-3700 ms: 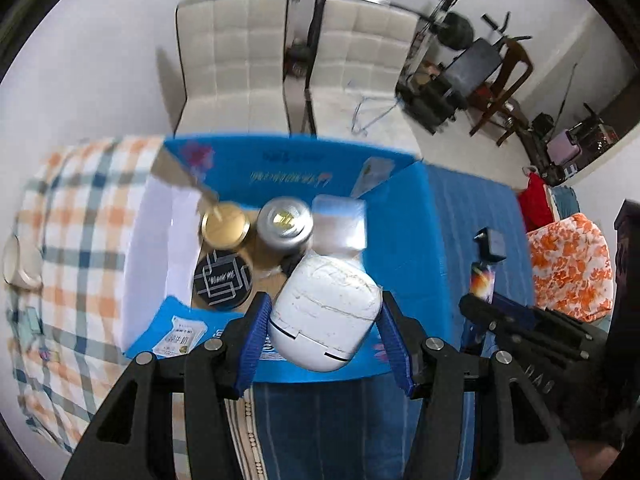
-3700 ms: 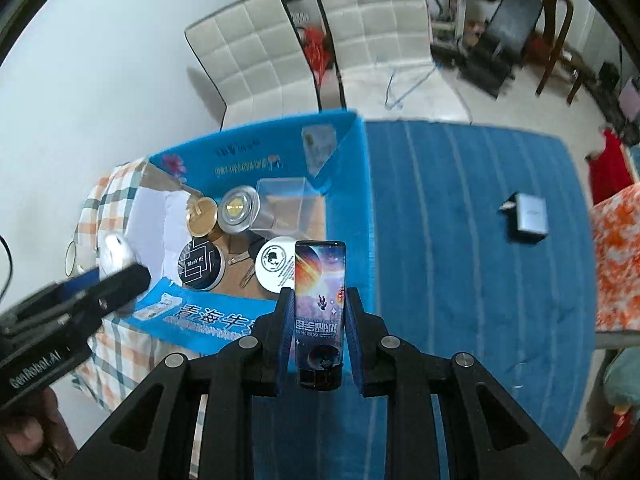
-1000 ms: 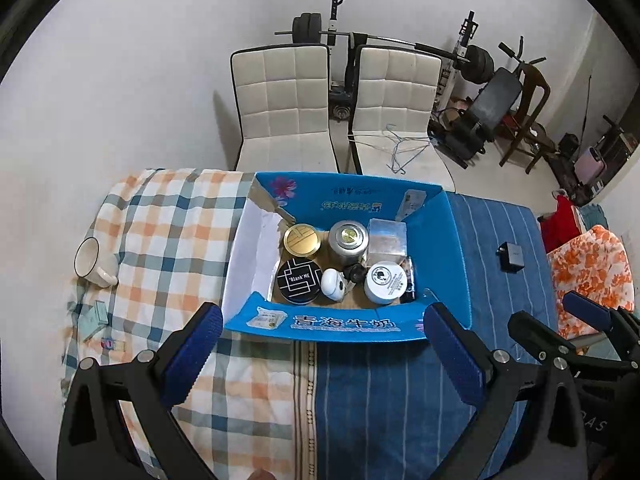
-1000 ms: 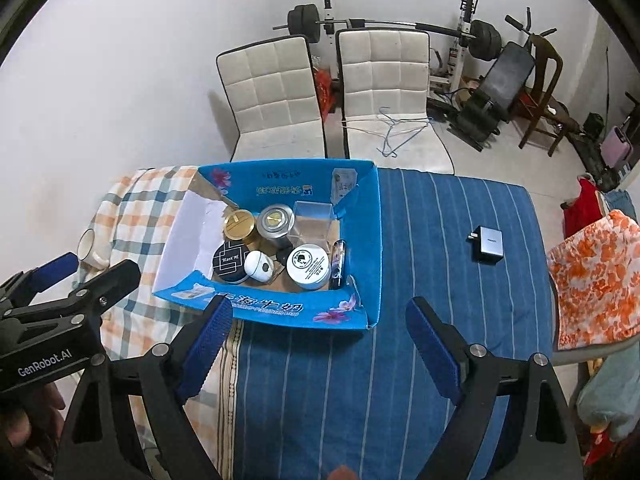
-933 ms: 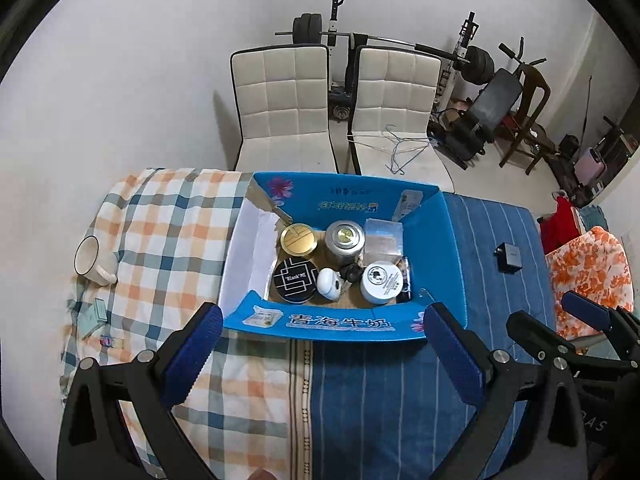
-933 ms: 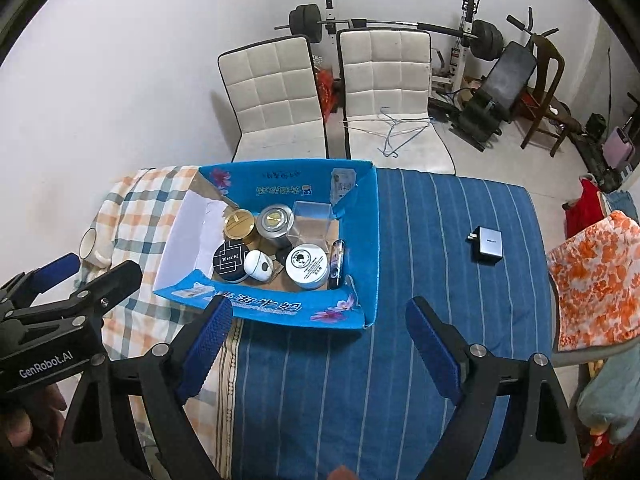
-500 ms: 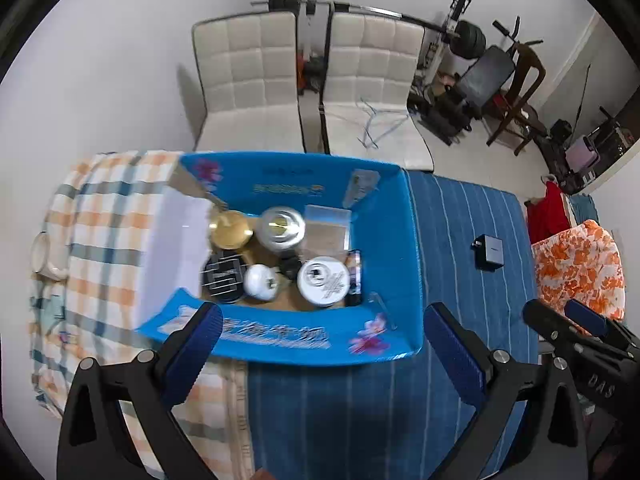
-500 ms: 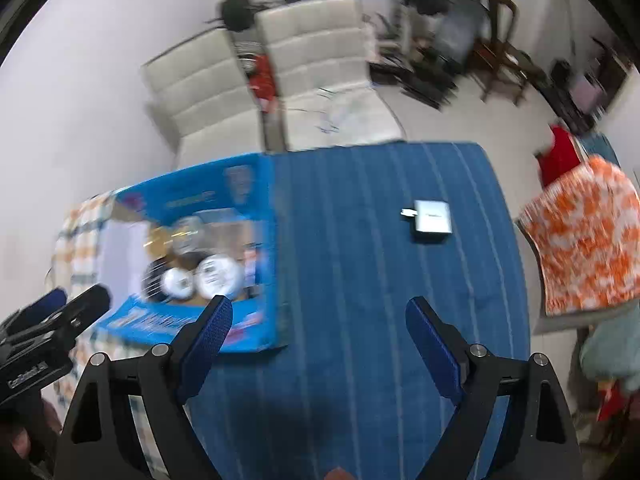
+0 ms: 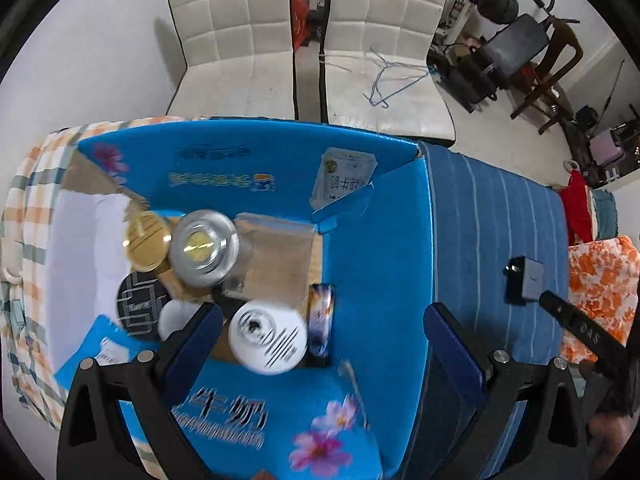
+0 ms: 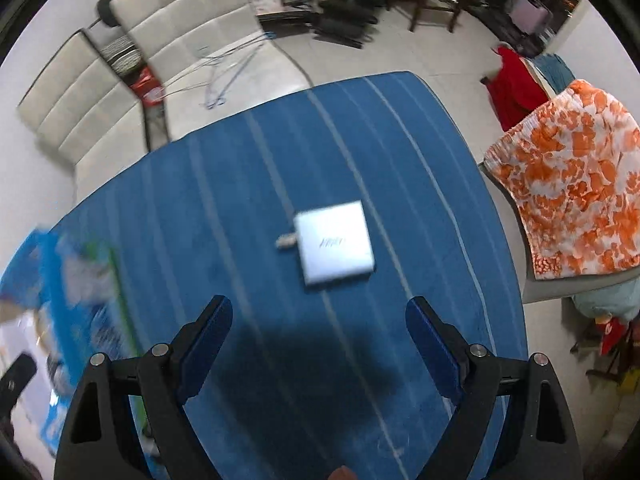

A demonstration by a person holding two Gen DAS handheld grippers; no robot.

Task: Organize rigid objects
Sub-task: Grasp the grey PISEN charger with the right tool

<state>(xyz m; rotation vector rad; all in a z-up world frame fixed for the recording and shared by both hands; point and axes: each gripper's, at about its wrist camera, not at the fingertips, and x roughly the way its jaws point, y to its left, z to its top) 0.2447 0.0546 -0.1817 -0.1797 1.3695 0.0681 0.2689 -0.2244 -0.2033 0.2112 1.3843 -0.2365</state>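
A blue cardboard box (image 9: pixel 384 248) holds a gold-lidded jar (image 9: pixel 146 236), a silver tin (image 9: pixel 204 246), a clear plastic box (image 9: pixel 274 264), a black round tin (image 9: pixel 140 306), a small white case (image 9: pixel 173 318), a white round tin (image 9: pixel 268 338) and a slim patterned case (image 9: pixel 321 312). My left gripper (image 9: pixel 324 312) hangs open and empty just above the box's near right part. A grey charger block (image 10: pixel 334 242) lies on the blue striped cloth (image 10: pixel 240 200). My right gripper (image 10: pixel 320 304) stands open and empty just short of it, above the cloth.
The box (image 10: pixel 56 280) is a blur at the left edge of the right wrist view. Two white padded chairs (image 9: pixel 240 40) stand behind the table. An orange floral cloth (image 10: pixel 572 196) drapes a seat at the right. A checked cloth (image 9: pixel 24 208) covers the table's left part.
Both grippers have dropped lower. The left one has closed in over the box. The right one has swung right, away from the box, and now faces the grey charger block.
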